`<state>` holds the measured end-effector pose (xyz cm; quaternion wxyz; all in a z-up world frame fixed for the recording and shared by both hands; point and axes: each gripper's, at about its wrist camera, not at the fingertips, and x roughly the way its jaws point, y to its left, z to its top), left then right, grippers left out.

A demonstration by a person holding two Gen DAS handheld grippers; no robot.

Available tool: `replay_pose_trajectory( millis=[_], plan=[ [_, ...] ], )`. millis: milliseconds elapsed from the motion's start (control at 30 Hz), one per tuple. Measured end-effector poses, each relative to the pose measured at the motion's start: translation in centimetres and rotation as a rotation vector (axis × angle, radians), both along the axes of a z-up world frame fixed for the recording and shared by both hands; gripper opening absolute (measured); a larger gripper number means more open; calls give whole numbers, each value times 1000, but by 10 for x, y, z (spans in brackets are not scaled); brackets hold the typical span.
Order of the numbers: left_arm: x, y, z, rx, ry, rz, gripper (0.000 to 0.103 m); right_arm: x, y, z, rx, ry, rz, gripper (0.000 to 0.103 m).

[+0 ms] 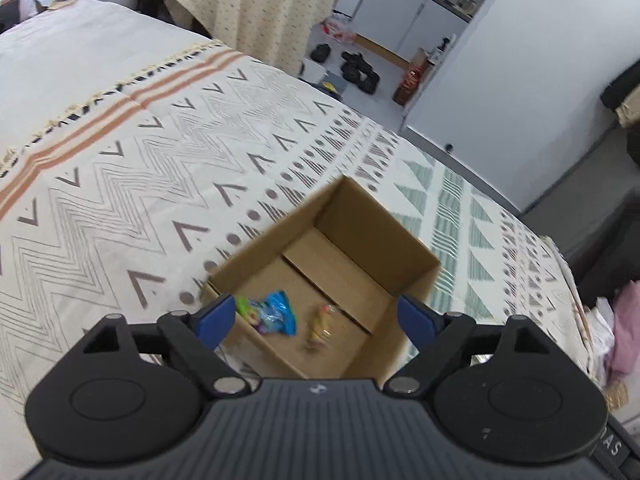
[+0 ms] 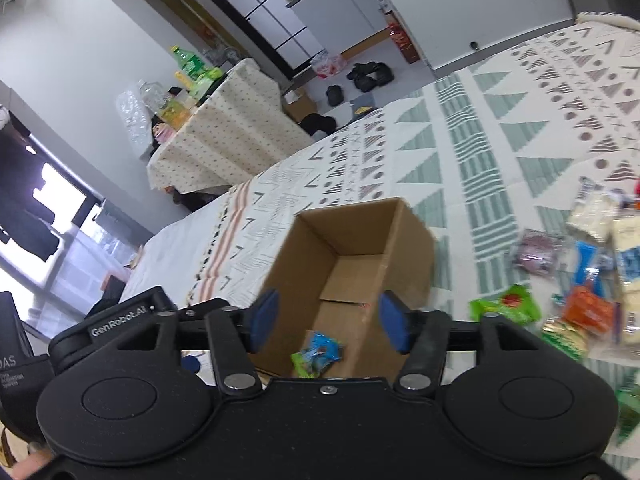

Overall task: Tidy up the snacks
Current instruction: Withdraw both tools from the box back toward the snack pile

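An open cardboard box [image 1: 404,248] [image 2: 360,236] sits on a patterned bedspread. Inside it lie a blue and green snack packet [image 1: 272,312] [image 2: 318,354] and a small yellow-orange packet [image 1: 320,326], which looks blurred. My left gripper [image 1: 316,320] hangs over the box's near side, open, with nothing pressed between its blue pads. My right gripper [image 2: 326,322] also hovers above the box, open and empty. A pile of several loose snack packets [image 2: 592,276] lies on the bedspread to the right of the box, among them a green packet [image 2: 506,304].
The bedspread [image 1: 140,200] covers a wide bed. Beyond it stand a cloth-covered table [image 2: 224,136] with bottles, white cabinets and shoes on the floor [image 1: 360,70]. Pink cloth [image 1: 626,332] lies at the bed's right edge. The other gripper's body [image 2: 16,364] shows at lower left.
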<state>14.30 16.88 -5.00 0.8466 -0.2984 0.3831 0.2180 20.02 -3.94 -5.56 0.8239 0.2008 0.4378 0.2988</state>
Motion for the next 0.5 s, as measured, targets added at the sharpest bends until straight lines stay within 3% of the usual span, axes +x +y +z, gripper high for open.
replay_pose_trajectory(
  millis=[33,67,133,400,500],
  plan=[
    [0,-5,0,2,4,-16,93,-3,-7,1,-12,-6,-18,80],
    [0,-10,0,6,13,-32,97,-8,-15,2,-26,-18,-34,83],
    [-1,-22,1,29,43,-44,101,-14,-26,3,-58,-34,-49,86],
    [-9,-61,4,28,38,-130,103,-32,-73,3,-117,-53,-93,93],
    [-12,-76,8,35,30,-168,103,-39,-87,7,-118,-78,-105,100]
  ],
)
